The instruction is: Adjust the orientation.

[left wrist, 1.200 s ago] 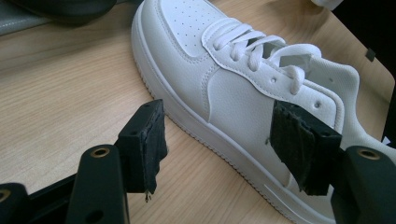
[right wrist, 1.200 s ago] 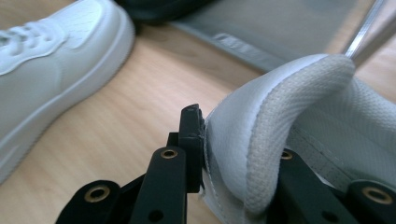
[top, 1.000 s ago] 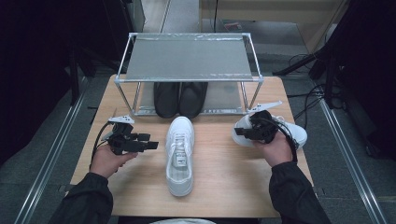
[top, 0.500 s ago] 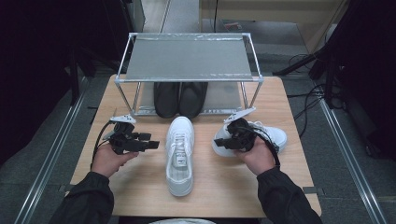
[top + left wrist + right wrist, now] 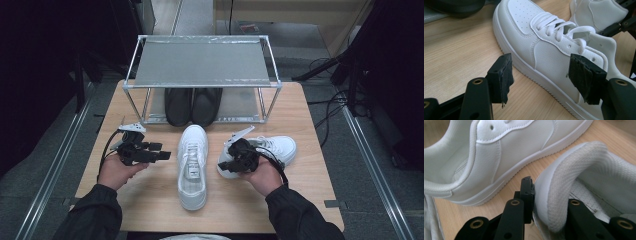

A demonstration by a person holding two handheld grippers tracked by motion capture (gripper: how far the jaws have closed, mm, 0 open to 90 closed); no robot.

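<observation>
- Right tool [image 5: 231,161] is clenched on the heel collar of the right-hand white sneaker [image 5: 272,149] — in the right gripper view the padded collar [image 5: 564,195] is pinched between the jaws, one jaw outside the heel, one inside the opening.
- That sneaker is on the desk [image 5: 310,195], right of centre, in front of the rack [image 5: 200,62]. Long axis runs roughly across the desk: heel toward the centre, toe pointing right and slightly away.
- Handling, judged: light shoe, stiff rubber sole, soft upper. Collar padding compresses, so the grip looks secure but the shoe is likely to hang and swing toe-down if lifted from the heel alone.
- Better hold points, judged: heel counter, or the sidewall just above the sole. Smooth leather toe box is expected to be slippery.
- Left tool [image 5: 159,155] is released, jaws apart, nothing held — aimed at the side of the centre white sneaker [image 5: 192,162], near but not touching.
- Centre sneaker lies sole-down, long axis front-to-back, toe toward the rack.
- A pair of black shoes [image 5: 193,105] is stowed on the rack's lower level, under the top shelf.
</observation>
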